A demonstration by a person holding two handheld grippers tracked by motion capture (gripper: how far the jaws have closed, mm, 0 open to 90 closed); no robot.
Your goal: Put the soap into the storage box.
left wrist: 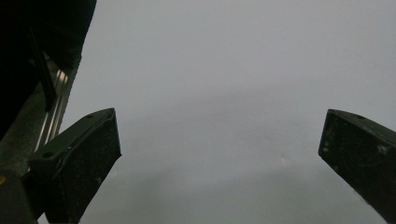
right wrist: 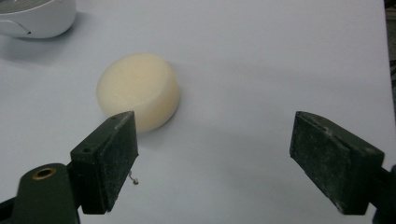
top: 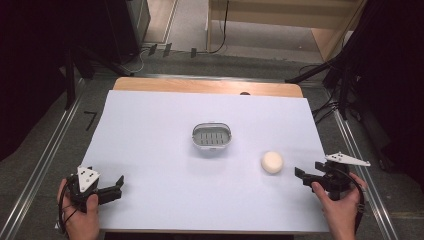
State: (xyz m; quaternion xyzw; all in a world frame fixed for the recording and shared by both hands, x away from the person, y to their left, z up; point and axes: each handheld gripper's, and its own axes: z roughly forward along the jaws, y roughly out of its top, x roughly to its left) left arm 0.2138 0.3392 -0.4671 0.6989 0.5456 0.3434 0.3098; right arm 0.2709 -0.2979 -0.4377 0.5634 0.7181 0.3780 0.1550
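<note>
On the white tabletop point(top: 150, 150), round cream soap point(top: 272, 162) lying loose near the slotted dish point(top: 212, 136), just beyond right tongs point(top: 301, 175), spread wide and empty; left tongs point(top: 119, 184) likewise gaping, idle; risk: an off-centre pinch could skid the smooth bar away.

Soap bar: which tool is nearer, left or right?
Right. The right tool sits just beside the soap bar, jaws open, nothing between them. The left tool rests at the near left corner of the table, far across from it.
</note>
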